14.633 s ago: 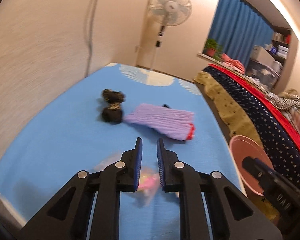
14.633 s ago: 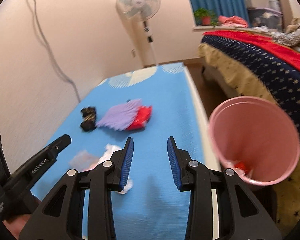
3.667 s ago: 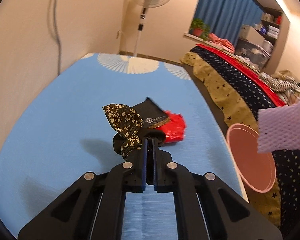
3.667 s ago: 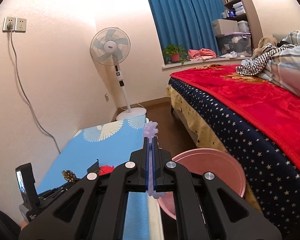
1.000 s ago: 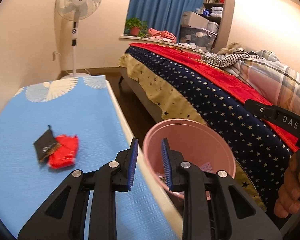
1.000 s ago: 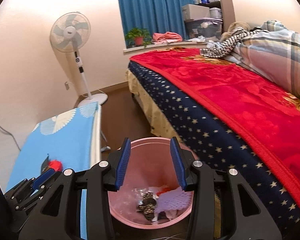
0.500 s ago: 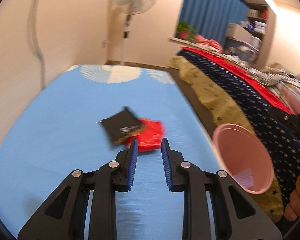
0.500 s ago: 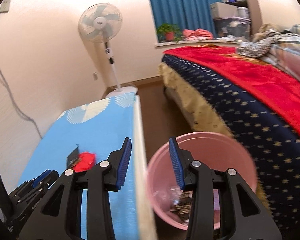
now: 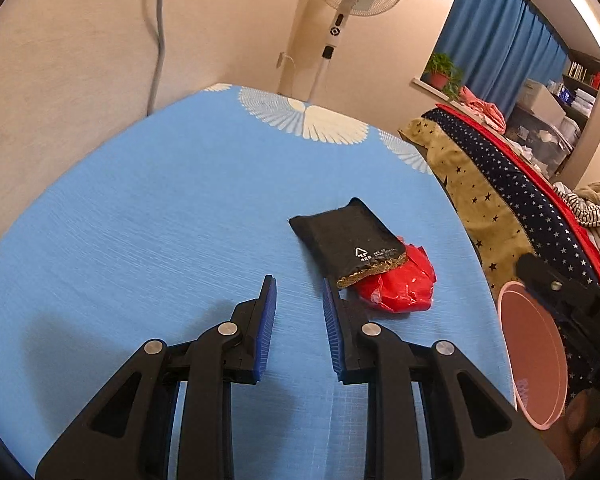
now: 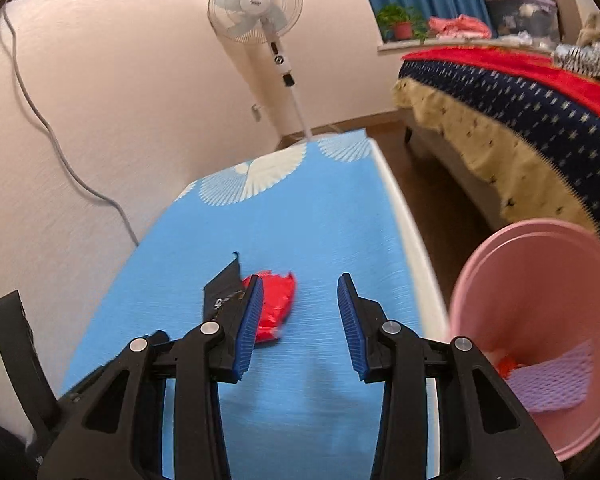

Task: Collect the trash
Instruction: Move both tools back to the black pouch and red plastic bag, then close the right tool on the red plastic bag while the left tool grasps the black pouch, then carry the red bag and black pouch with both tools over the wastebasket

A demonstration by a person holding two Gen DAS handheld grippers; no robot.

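Looking down both wrist views, we saw the left claw [image 9: 299,292] spread apart with nothing between its blue pads, hovering over the blue bench [image 9: 148,216]. Right claw [image 10: 300,292] was likewise released, jaws wide, empty, above the same bench.

Two trash pieces lay on the bench: a black packet [image 9: 346,240] with a torn gold edge and a white recycling mark, and a crumpled red wrapper [image 9: 400,288]. Packet's torn end lay over the wrapper's edge, touching it. Both sat just ahead and to the right of the left claw's right finger. In the right view the wrapper [image 10: 276,304] showed just beyond the claw's left finger, which hid part of it; the packet [image 10: 224,284] was further left, mostly behind that finger, blurred.

Pink bin [image 10: 540,320] stood off the bench's right edge, beside the bed [image 10: 520,92]. Inside it we noted a purple foam net [image 10: 552,380] and a red scrap [image 10: 508,364].

Standing fan [image 10: 256,4] stood by the wall past the bench's far end. Grey cable [image 10: 60,152] ran down the wall on the left.
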